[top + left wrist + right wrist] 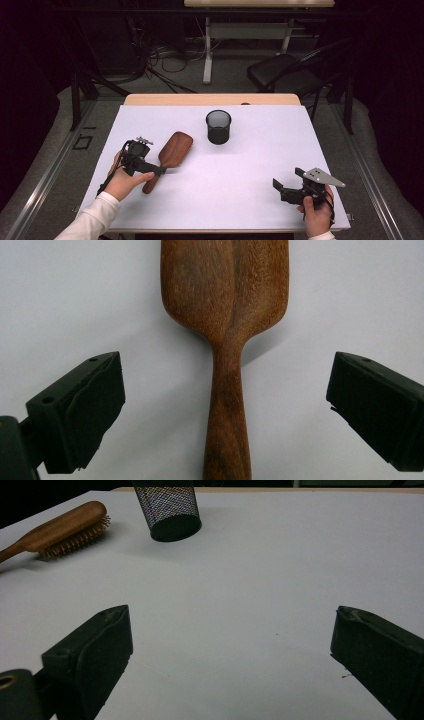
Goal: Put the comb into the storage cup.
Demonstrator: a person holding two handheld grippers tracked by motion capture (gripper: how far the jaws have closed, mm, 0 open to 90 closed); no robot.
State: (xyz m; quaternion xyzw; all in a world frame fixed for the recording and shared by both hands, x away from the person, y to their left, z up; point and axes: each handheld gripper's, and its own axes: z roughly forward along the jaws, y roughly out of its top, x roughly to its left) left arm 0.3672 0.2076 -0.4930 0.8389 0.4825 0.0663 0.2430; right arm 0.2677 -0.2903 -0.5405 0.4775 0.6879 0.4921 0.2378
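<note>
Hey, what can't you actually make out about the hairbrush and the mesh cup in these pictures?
- Hairbrush: in the left gripper view the top edge cuts off its head and the bottom edge its handle end; bristles face the table.
- Mesh cup: the right gripper view's top edge cuts off its rim; in the high view its dark inside hides any contents.
- Left gripper: in the high view, too small to tell whether it touches the handle.

In the left gripper view the wooden hairbrush (226, 315) runs out of frame at top and bottom, so neither its head's far end nor its handle tip shows. In the high view the left claw (161, 170) covers part of the handle. In the right gripper view the mesh cup (168, 507) loses its rim to the top edge, and the brush handle is cut off at the left edge.
</note>
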